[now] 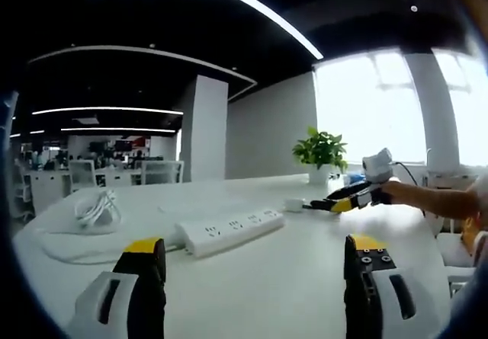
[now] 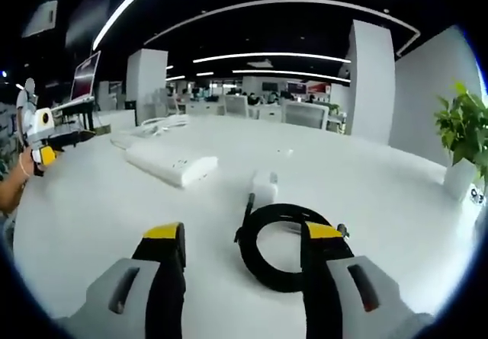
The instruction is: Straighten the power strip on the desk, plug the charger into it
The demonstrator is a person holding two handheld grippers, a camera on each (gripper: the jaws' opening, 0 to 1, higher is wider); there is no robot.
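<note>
Power strip [image 1: 231, 230] flat on desk [image 1: 290, 278], charger [image 2: 264, 187] with coiled cable [image 2: 278, 247] in right gripper view, both tools spread

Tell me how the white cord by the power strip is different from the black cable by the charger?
The white cord is white and lies in a loose, floppy bundle; the black cable is black and wound into one neat round ring. The white cord sits beyond the far end of the power strip, away from the right tongs; the black cable lies right at those tongs, next to the charger. Both rest coiled on the white desk.
</note>
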